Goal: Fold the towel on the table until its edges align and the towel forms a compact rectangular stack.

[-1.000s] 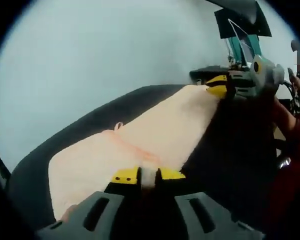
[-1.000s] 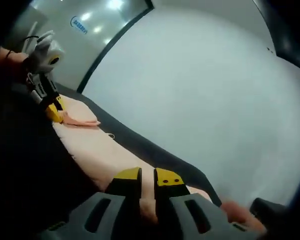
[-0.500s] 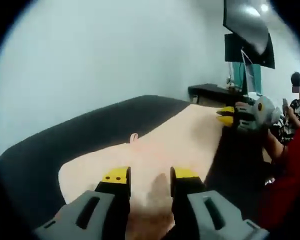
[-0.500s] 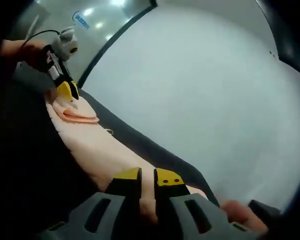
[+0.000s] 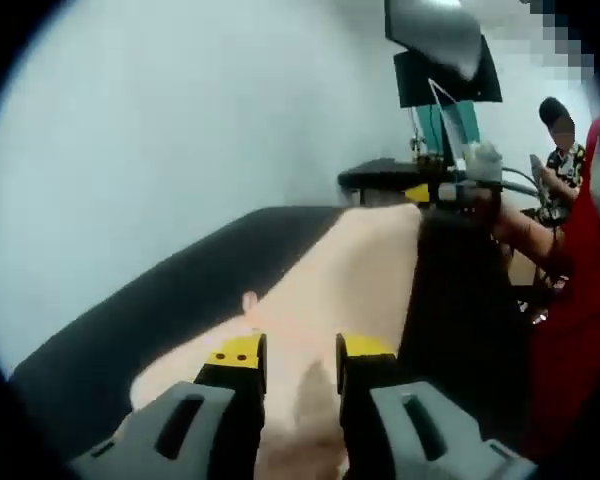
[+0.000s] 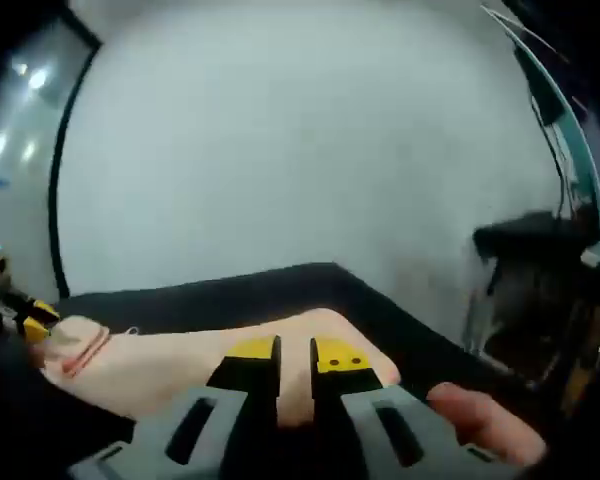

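A pale peach towel (image 5: pixel 350 270) lies lengthwise on the black table (image 5: pixel 180 290); a small loop tag (image 5: pixel 248 300) sticks out of its left edge. My left gripper (image 5: pixel 300 350) is open over the near end, and fabric shows in the gap between its yellow tips. At the far end, my right gripper (image 5: pixel 425 192) holds the towel's edge. In the right gripper view, the right gripper (image 6: pixel 295 352) is shut on the towel (image 6: pixel 170 360). The left gripper (image 6: pixel 30 315) sits at the far left by a corner with a red stripe (image 6: pixel 80 350).
A white wall stands behind the table. A dark screen (image 5: pixel 435 40) and a low dark desk (image 5: pixel 380 178) are at the back right, with a seated person (image 5: pixel 555 130) beyond. A red sleeve (image 5: pixel 580 260) is on the right. A hand (image 6: pixel 480 420) grips the right gripper.
My left gripper let go of the towel a second ago and stays open. The right gripper view has swung round, with the right gripper still shut on the towel's edge.
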Available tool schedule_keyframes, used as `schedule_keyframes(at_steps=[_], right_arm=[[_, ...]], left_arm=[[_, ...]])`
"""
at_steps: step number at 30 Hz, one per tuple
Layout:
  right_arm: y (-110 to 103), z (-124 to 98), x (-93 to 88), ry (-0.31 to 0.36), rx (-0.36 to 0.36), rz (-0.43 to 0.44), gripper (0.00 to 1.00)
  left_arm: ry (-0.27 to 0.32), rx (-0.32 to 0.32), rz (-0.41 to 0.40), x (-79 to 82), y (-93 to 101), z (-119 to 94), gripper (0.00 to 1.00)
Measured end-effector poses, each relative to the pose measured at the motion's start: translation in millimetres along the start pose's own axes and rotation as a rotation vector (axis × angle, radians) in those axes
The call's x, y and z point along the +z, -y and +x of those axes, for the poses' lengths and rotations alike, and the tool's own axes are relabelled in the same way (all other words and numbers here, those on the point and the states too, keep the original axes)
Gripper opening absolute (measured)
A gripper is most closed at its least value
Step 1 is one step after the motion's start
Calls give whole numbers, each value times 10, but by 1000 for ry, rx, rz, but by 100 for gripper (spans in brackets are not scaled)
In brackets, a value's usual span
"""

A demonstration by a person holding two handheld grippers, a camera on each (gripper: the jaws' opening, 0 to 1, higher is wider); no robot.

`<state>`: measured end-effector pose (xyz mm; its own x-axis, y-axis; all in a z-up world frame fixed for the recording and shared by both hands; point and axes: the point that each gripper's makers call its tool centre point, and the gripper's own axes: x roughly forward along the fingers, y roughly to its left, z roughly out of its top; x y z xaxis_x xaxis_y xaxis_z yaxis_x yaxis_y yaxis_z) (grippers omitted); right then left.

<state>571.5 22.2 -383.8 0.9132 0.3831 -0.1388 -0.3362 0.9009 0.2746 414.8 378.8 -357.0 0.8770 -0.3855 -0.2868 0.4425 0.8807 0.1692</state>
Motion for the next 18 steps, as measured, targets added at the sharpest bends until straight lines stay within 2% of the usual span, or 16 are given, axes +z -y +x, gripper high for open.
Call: schedule_keyframes(at_steps=[1, 3, 5, 6, 8, 9, 10, 11, 12, 13, 14, 15, 16, 18], right_arm=[[51, -3, -29, -20, -2, 17, 11], [200, -69, -184, -112, -34, 70, 12], [343, -157, -208, -115, -77, 100, 12], [345, -191, -230, -128, -83, 106, 12], [291, -190, -273, -165, -87, 78, 17], [303, -166, -284, -174, -99, 59, 21], [321, -150, -298, -179, -119, 68, 23], [349, -141, -323, -188, -133, 92, 23], [383, -144, -368, -208, -154, 130, 23], [423, -134, -384, -212, -171, 149, 23], [463, -122, -407, -220, -189, 167, 23], [486, -99, -434, -231, -198, 182, 23], [499, -80, -457, -237, -210, 212, 23], [497, -30, -478, -232, -216, 271, 24]], left_arm=[[30, 59, -6, 68, -196, -73, 28], [136, 200, 74, 181, -684, -247, 30], [160, 328, 30, 62, -1062, -408, 28], [187, 356, -3, 18, -1138, -469, 27], [283, 375, -50, -13, -1170, -552, 27], [305, 382, -52, -51, -1154, -577, 27], [282, 407, -39, -125, -1168, -588, 27], [181, 452, 9, -265, -1225, -615, 27], [104, 480, 86, -322, -1246, -658, 27], [116, 494, 153, -269, -1259, -670, 27], [186, 482, 140, -196, -1231, -674, 27], [220, 446, 69, -184, -1179, -646, 27], [222, 415, 24, -199, -1134, -614, 27], [203, 414, 52, -208, -1106, -586, 27]])
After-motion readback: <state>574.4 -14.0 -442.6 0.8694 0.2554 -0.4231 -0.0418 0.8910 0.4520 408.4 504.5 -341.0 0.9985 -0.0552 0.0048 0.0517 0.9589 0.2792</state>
